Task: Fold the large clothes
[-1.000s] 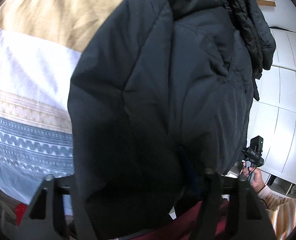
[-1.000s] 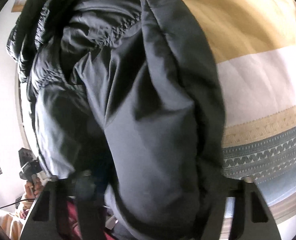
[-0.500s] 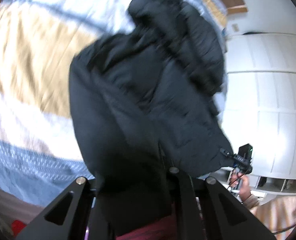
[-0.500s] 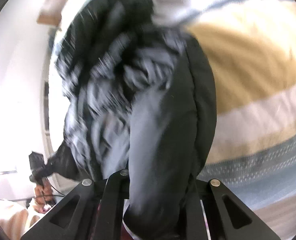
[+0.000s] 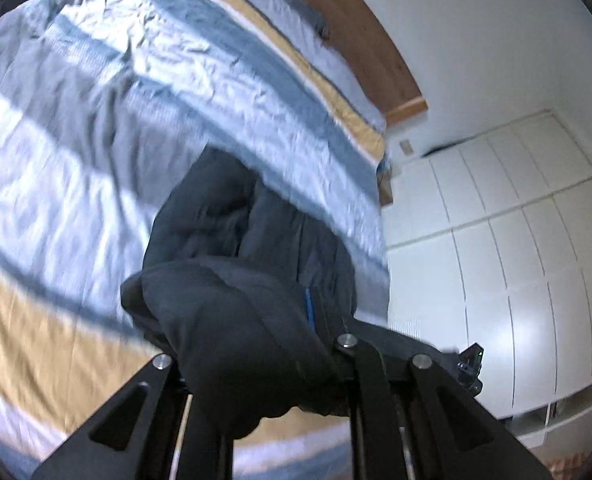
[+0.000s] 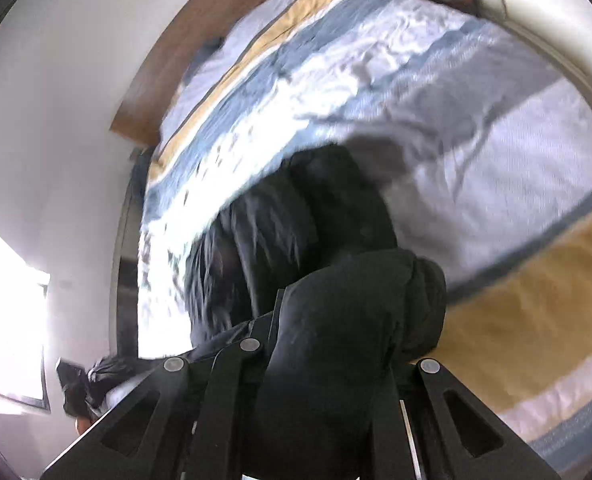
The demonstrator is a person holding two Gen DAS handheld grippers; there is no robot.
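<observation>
The jacket (image 5: 232,320) is gripped at one edge by the left gripper (image 5: 264,360) and at the other by the right gripper (image 6: 316,360), both clenched on fabric; its far end hangs over the striped bed (image 5: 76,140).

A black padded jacket (image 5: 232,320) hangs bunched above the bed, its near edge gathered up, the rest drooping away, blurred.

Both grippers: matte black angular fingers (image 5: 368,408) with triangular cutouts (round silver screws on top).
</observation>
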